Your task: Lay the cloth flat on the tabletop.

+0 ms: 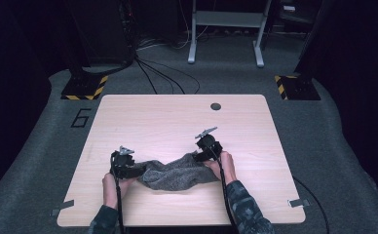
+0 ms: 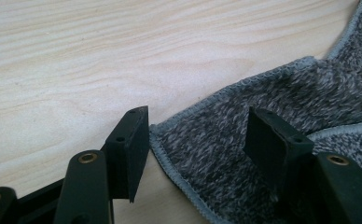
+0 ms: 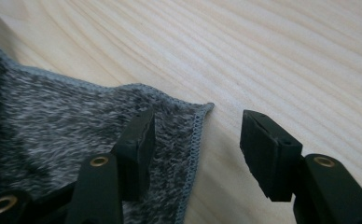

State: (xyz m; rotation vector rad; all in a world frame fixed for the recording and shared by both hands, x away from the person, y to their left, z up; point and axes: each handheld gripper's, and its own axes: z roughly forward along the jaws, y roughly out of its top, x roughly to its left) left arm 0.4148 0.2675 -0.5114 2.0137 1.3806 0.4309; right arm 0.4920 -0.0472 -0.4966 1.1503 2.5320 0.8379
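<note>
High view first, starting at my edge: my forearms come in at 6 o'clock, and the grey towel lies bunched on the tabletop between the two claws, in the near half of the board. Left claw sits at the towel's 9 o'clock end, right claw at its 2 o'clock end.

Left gripper view shows the jaws parted, one pad on bare wood, the other over the cloth, with the stitched corner lying loose between them. Nothing pinched, so I'd call it released. Right gripper view is the mirror: jaws apart, the hemmed corner between them, not squeezed either.

Handling guess: it's soft, light terry, floppy as anything, so it'll sag and fold wherever it isn't supported. It shouldn't slip much against the pads since the pile is fuzzy. I'd grab right at the hemmed corners, where the stitching gives a firmer edge, one per claw, low enough to catch the bottom layer too.

Farther out, the tabletop is bare wood up to a dark round grommet at 12 o'clock, then grey floor with cables beyond.
</note>
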